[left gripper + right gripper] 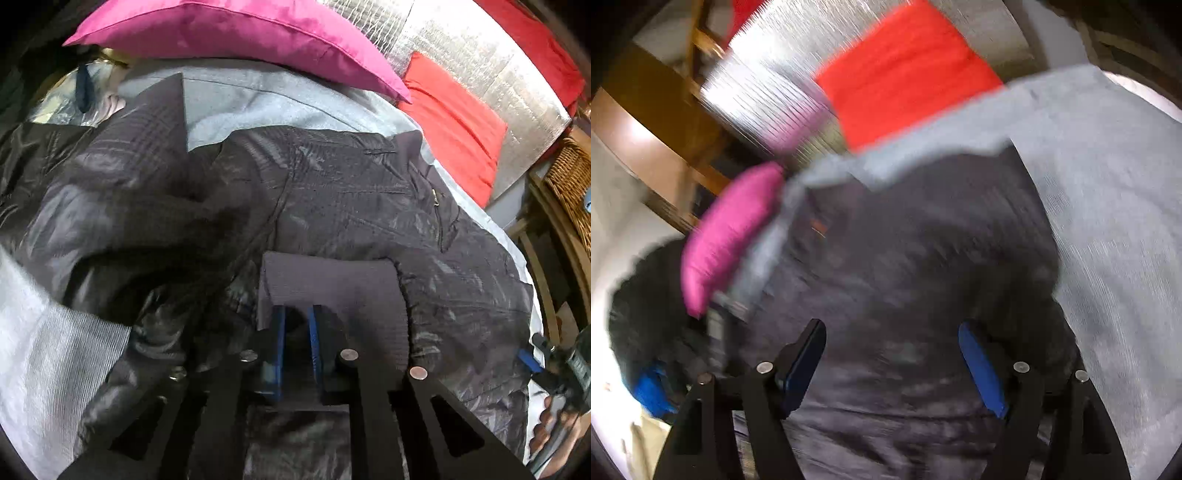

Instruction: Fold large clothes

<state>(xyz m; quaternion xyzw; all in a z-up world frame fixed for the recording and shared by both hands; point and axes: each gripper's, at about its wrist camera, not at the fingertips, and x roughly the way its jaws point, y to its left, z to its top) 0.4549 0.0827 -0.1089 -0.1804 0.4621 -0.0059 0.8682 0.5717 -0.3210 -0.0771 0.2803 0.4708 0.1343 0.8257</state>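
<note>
Slippage worries us: our left gripper point(297, 325) pinches the cuff point(332, 291) of the jacket point(351, 192) on the bed point(236, 103), while our right gripper point(892, 354) hovers spread, seemingly empty.

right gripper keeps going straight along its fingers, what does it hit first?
Most likely the dark jacket: it fills the gap between the open right gripper fingers and lies on the grey bedcover. The frame is blurred, so depth is uncertain.
</note>
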